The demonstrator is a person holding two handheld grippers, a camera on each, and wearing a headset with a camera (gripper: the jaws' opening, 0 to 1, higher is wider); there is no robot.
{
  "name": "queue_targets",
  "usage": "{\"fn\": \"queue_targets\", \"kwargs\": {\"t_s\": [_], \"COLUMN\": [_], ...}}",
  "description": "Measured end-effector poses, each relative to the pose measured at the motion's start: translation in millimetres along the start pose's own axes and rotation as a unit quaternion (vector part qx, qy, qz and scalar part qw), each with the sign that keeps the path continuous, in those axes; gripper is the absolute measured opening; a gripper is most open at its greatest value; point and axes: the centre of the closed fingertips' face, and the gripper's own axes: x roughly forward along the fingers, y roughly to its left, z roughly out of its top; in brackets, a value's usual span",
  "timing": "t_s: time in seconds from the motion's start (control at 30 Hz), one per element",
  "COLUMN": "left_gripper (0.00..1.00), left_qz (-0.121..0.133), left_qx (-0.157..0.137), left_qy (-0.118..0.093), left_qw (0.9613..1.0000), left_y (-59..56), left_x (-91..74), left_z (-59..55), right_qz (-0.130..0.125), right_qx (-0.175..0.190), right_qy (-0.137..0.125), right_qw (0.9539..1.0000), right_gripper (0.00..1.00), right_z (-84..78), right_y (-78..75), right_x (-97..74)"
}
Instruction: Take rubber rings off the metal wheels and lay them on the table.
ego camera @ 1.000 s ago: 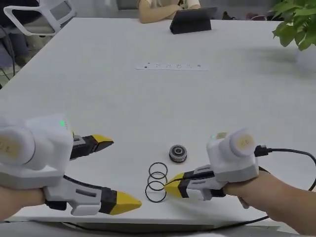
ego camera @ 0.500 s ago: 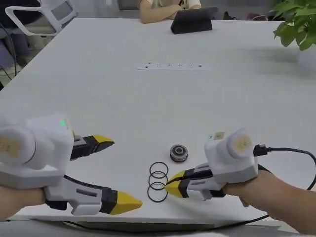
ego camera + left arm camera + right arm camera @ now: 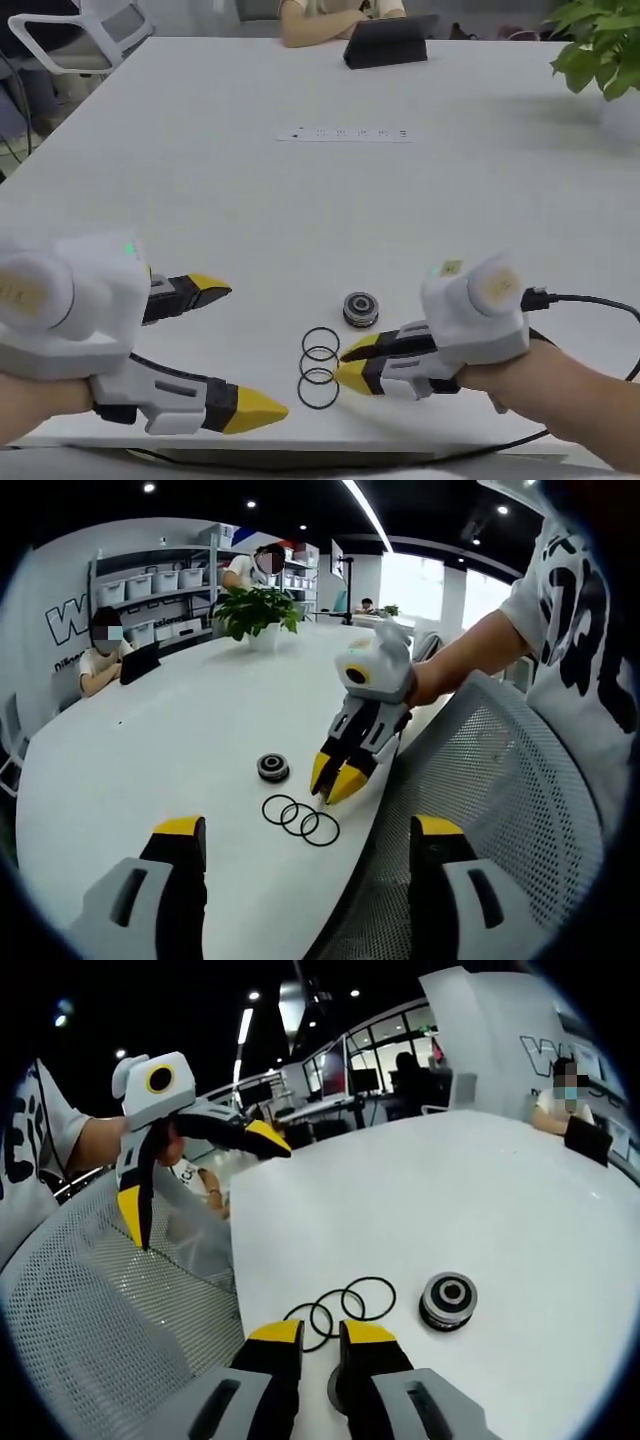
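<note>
Three black rubber rings (image 3: pixel 319 356) lie in an overlapping row on the white table (image 3: pixel 300 200), near its front edge. The small metal wheel (image 3: pixel 361 309) lies flat just behind them. My right gripper (image 3: pixel 354 363) hovers right beside the rings, its yellow tips a narrow gap apart with nothing between them. My left gripper (image 3: pixel 232 350) is to the rings' left, wide open and empty. The left gripper view shows the rings (image 3: pixel 300 821), the wheel (image 3: pixel 272 768) and the right gripper (image 3: pixel 333 779). In the right gripper view, the rings (image 3: pixel 340 1310) and wheel (image 3: pixel 447 1300) lie just past the jaws.
A white strip (image 3: pixel 345 134) lies mid-table. A dark tablet (image 3: pixel 385 48) and a seated person are at the far end, with a plant (image 3: pixel 600 45) at the far right. A mesh chair (image 3: pixel 500 780) stands against the table's near edge.
My right gripper's jaws have parted a little and it has drawn back slightly to the right. The rings, wheel and left gripper have stayed put.
</note>
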Motion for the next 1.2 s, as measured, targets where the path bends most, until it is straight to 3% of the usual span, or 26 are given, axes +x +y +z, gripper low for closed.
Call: {"fn": "queue_targets", "kwargs": {"t_s": [0.7, 1.2], "left_gripper": [0.8, 0.78], "left_qz": [-0.006, -0.007], "left_qx": [0.008, 0.009], "left_qy": [-0.006, -0.01], "left_qw": [0.9999, 0.9999], "left_y": [9.4, 25.0], "left_x": [10.2, 26.2], "left_z": [16.2, 27.6], "right_qz": [-0.052, -0.089], "right_qx": [0.024, 0.04], "right_qy": [-0.054, -0.065], "right_qw": [0.9969, 0.9931], "right_gripper": [0.23, 0.25], "right_z": [21.7, 16.7], "right_y": [-34.9, -60.9], "right_x": [-29.3, -43.0]}}
